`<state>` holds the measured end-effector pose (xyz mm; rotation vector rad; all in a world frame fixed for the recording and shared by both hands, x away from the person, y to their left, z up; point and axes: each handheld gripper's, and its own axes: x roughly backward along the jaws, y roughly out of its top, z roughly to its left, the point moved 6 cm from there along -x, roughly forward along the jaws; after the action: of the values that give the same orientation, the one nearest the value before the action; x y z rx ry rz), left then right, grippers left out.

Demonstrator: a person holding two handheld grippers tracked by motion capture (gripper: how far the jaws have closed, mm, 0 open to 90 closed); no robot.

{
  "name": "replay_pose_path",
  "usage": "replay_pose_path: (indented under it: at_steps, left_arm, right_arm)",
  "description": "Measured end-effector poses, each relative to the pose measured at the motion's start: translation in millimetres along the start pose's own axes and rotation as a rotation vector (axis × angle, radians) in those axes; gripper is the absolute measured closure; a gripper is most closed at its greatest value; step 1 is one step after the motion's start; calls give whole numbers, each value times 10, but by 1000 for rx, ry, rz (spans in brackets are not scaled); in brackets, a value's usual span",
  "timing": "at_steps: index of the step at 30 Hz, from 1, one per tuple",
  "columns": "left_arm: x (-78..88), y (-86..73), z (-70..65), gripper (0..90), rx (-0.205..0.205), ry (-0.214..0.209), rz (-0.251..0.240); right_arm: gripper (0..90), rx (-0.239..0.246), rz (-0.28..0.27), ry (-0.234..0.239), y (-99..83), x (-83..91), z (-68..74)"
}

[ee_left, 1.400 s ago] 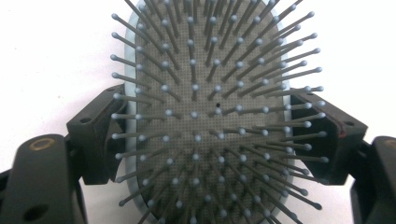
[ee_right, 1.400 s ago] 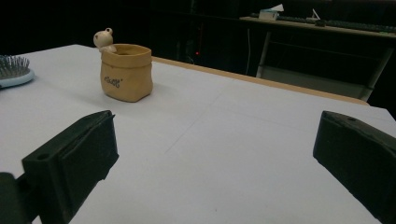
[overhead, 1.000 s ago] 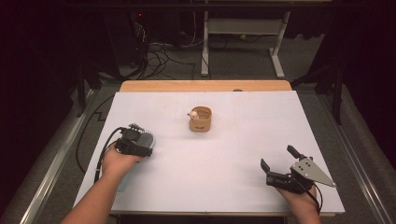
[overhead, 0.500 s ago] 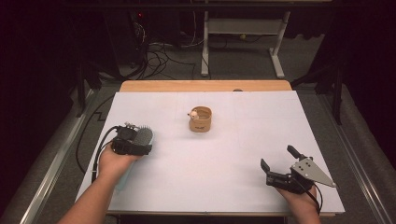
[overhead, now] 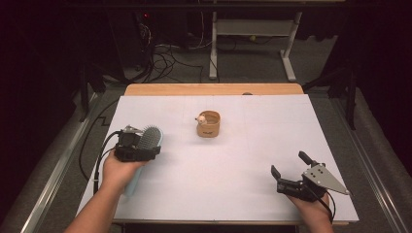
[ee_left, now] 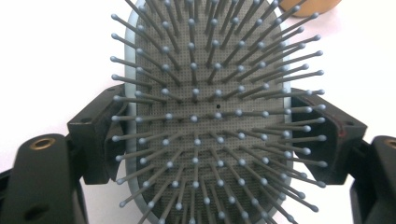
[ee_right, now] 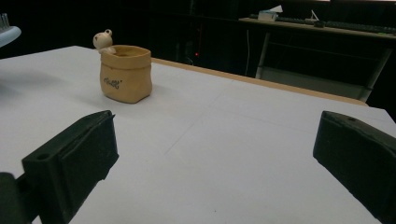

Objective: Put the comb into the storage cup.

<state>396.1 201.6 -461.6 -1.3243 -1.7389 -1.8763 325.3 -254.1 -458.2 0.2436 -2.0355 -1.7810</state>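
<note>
Now the hairbrush sits clamped between the left claw's jaws.

Our left gripper clamped a hairbrush at nine o'clock on the table. Our right gripper gaped at four o'clock. A tan pot stood toward twelve.

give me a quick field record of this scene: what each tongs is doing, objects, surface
left tongs: shut on the hairbrush, jaws pressing both sides of its head, bristles facing the camera
right tongs: open, nothing between the jaws, low over the near right of the table
pot: small tan sack-shaped pot with a little figure on its rim, upright, mid table, apart from both tongs
table: white sheet, wooden far edge
</note>
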Motion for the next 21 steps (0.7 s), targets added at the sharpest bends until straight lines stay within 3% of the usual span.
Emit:
replay_pose_path:
  at_steps: [14,21]
  left_arm:
    - [52,4,-48,209,-16,1,-83]
    - [143,-1,-37,209,-24,8,-157]
  right_arm:
    - [3,1,-1,-1,-1,0,6]
    - [3,3,-1,-3,1,1,6]
